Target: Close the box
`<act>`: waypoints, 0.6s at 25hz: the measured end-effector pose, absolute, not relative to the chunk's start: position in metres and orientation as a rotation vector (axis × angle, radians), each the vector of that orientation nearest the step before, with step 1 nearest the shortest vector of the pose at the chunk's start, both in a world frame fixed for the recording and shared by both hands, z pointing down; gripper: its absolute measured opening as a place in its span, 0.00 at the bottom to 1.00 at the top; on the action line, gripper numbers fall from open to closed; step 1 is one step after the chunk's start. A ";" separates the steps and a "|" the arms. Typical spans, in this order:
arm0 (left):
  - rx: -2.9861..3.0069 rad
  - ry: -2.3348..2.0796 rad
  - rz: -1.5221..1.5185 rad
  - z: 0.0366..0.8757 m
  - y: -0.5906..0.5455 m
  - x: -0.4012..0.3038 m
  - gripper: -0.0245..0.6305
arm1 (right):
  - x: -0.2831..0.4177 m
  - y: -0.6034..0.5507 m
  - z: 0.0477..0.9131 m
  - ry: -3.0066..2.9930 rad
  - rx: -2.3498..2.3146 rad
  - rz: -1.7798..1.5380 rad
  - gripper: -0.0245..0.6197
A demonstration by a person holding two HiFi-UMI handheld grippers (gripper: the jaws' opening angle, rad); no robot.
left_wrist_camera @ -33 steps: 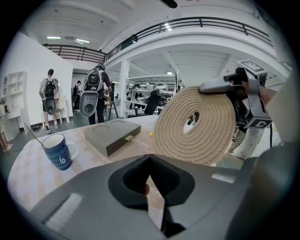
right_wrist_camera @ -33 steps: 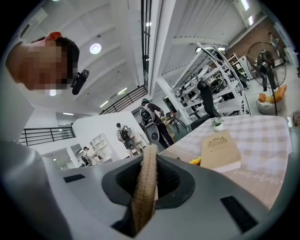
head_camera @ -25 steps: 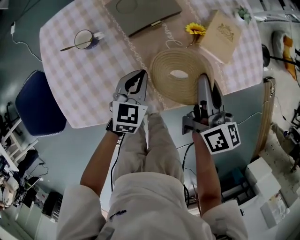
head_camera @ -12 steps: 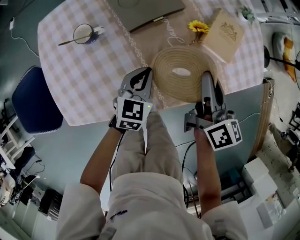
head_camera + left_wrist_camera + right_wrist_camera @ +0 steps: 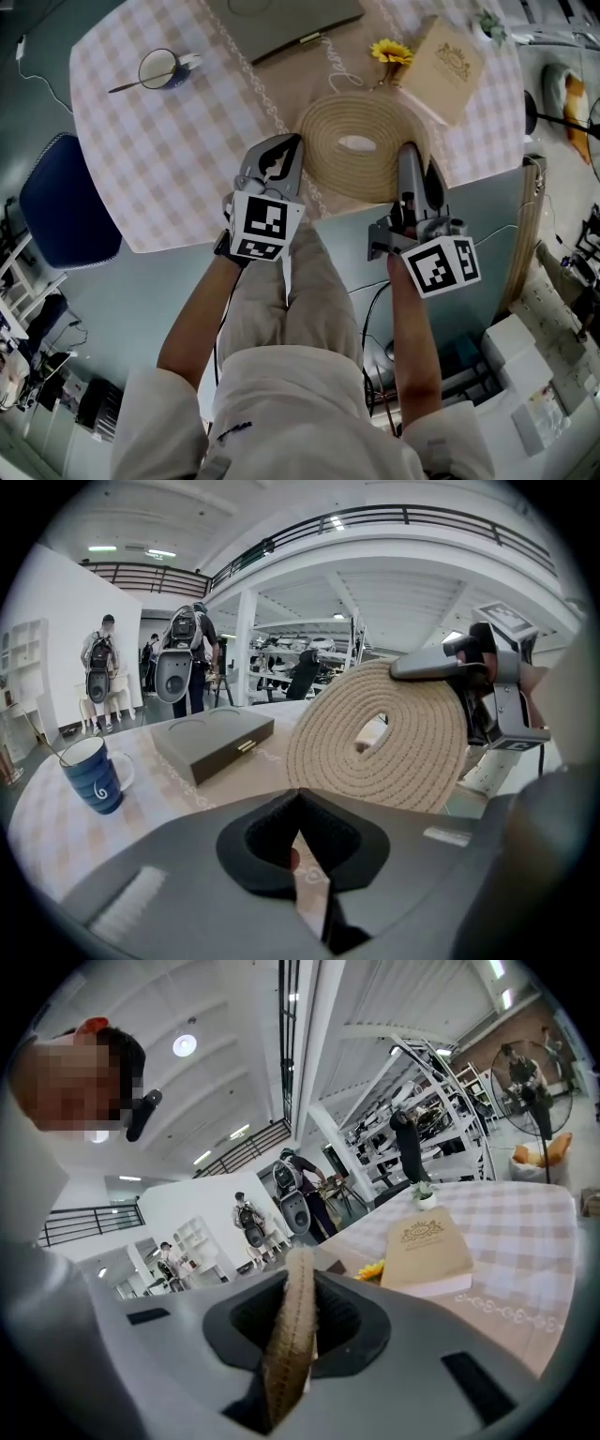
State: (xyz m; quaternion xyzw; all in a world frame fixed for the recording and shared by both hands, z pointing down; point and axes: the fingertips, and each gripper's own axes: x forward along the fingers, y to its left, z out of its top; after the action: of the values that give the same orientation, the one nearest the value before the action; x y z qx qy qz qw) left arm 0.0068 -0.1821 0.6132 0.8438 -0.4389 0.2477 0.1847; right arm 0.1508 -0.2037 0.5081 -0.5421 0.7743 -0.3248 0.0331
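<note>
Nearest the person, the left gripper point(image 5: 286, 145) hung over the near edge of the table point(image 5: 169, 159) with its claw pressed together on nothing. Just beside it, the right gripper point(image 5: 410, 155) pinched the near rim of a round woven mat point(image 5: 337, 122), whose cord edge stood upright between the pads. The mat was held tilted, its gripped side raised. Whether its far rim touched the cloth could not be told. Beyond it lay a yellow flower point(image 5: 389, 52) and a tan book point(image 5: 452, 58). Farther still, at the far side of the table, sat the grey box point(image 5: 281, 21), its lid apparently already down and its clasp facing the person. A blue mug point(image 5: 159, 67) stood off to the left of it. The step in hand looked like laying the mat down rather than working on the box. To do that well, the pinch should probably hold until the mat lies flat. The mat should also come down short of the flower and book, so that nothing is pushed. After that, the box would likely need only a check that its clasp is seated. Compared with the earlier frames, the mat leaned further over and sat a little lower, and its centre hole looked narrower from the left gripper view. Both claws and the box were unchanged.
</note>
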 end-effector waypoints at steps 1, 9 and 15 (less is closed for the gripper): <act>2.385 -1.237 0.703 0.613 -0.182 0.007 0.04 | 0.154 -0.204 0.511 2.394 -1.694 -0.991 0.13; 2.388 -1.230 0.697 0.613 -0.182 0.009 0.04 | 0.162 -0.203 0.524 2.510 -1.796 -0.880 0.18; 2.392 -1.228 0.689 0.613 -0.182 0.010 0.04 | 0.166 -0.203 0.533 2.562 -1.844 -0.829 0.20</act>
State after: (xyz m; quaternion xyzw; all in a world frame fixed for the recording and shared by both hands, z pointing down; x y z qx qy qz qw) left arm 0.0098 -0.1824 0.6126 0.8475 -0.4349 0.2439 0.1819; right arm 0.1661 -0.2033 0.5327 -0.5639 0.7835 -0.2536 -0.0610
